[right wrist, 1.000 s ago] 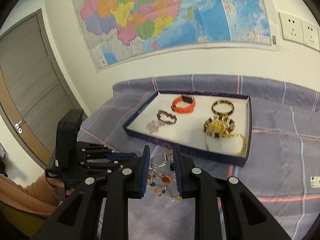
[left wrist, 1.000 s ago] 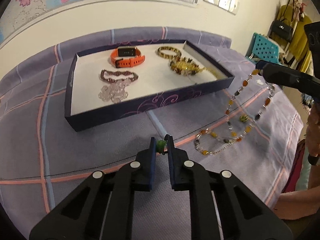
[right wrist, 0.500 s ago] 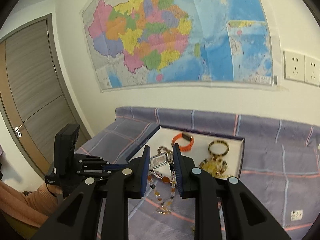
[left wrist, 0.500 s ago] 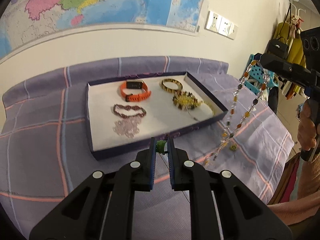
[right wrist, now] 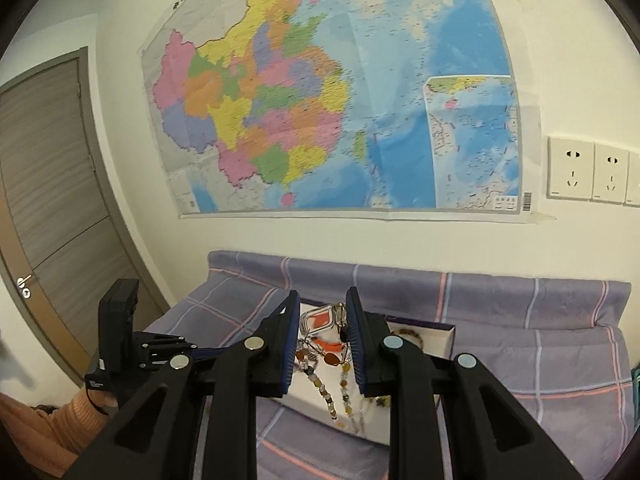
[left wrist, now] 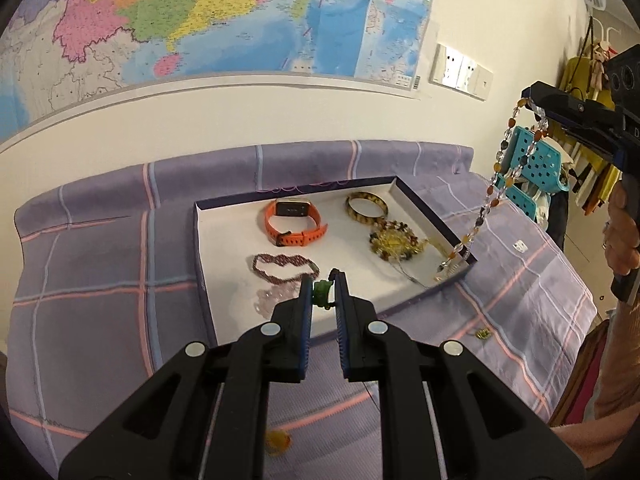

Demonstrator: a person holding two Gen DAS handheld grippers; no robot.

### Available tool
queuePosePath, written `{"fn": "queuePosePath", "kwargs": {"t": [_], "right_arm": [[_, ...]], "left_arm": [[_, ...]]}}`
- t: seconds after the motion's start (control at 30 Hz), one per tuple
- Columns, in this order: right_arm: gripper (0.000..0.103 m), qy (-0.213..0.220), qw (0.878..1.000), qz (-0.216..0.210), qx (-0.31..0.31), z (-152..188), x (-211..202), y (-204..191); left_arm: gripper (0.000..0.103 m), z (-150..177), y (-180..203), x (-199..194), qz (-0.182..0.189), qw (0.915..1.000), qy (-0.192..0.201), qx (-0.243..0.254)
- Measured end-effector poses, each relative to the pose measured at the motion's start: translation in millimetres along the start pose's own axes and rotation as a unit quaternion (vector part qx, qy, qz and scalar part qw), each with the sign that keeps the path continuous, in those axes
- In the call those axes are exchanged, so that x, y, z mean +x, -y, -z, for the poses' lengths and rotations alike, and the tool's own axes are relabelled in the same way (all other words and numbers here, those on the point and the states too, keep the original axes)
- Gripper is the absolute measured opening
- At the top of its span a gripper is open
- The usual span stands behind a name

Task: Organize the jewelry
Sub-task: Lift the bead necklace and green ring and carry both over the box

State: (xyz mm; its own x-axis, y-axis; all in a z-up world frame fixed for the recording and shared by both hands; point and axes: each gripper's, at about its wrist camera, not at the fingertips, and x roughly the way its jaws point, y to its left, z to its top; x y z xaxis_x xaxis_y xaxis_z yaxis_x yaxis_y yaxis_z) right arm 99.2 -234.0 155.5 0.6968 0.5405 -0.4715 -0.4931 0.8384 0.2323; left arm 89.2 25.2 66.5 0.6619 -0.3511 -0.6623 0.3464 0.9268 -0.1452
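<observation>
A dark blue jewelry tray (left wrist: pixel 424 208) with a white floor lies on the purple checked cloth. It holds an orange watch band (left wrist: pixel 294 222), a tortoiseshell bangle (left wrist: pixel 367 208), a yellow bead cluster (left wrist: pixel 394 242), a purple bracelet (left wrist: pixel 284 266) and clear beads. My left gripper (left wrist: pixel 323 294) is shut on a small green bead (left wrist: pixel 322 292), near the tray's front edge. My right gripper (right wrist: pixel 323 334) is shut on a long amber and clear bead necklace (left wrist: pixel 498 184), which hangs from it above the tray's right corner (right wrist: pixel 324 376).
A yellow bead (left wrist: pixel 279 440) and a small dark bead (left wrist: pixel 483 333) lie loose on the cloth in front of the tray. A map and sockets are on the wall behind. A teal crate (left wrist: pixel 538 170) and hanging clothes stand at the right.
My right gripper has lifted the necklace clear off the cloth and it now dangles over the tray's right corner. My left gripper has risen and moved toward the tray with the green bead.
</observation>
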Motion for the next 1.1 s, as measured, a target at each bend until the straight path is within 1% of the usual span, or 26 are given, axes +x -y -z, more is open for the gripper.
{"fn": "queuePosePath", "kwargs": {"t": [0.2, 0.4, 0.73, 1.1], "right_arm": [[0.021, -0.009, 1.000, 0.007, 0.011, -1.9, 14.5, 11.6], [0.021, -0.024, 0.999, 0.012, 0.018, 3.6, 29.8, 19.4], [0.021, -0.056, 0.997, 0.024, 0.037, 21.7, 55.2, 39.6], [0.021, -0.098, 0.993, 0.033, 0.050, 46.5, 83.3, 53.1]], "left_arm": [[0.012, -7.2, -2.8, 12.5, -0.007, 0.9999, -0.007, 0.001], [0.012, -9.7, -5.4, 26.0, -0.011, 0.9998, -0.018, 0.003], [0.012, -0.3, -7.4, 64.9, -0.020, 0.9976, -0.066, 0.006], [0.012, 5.4, -9.9, 83.4, -0.024, 0.9958, -0.089, 0.004]]}}
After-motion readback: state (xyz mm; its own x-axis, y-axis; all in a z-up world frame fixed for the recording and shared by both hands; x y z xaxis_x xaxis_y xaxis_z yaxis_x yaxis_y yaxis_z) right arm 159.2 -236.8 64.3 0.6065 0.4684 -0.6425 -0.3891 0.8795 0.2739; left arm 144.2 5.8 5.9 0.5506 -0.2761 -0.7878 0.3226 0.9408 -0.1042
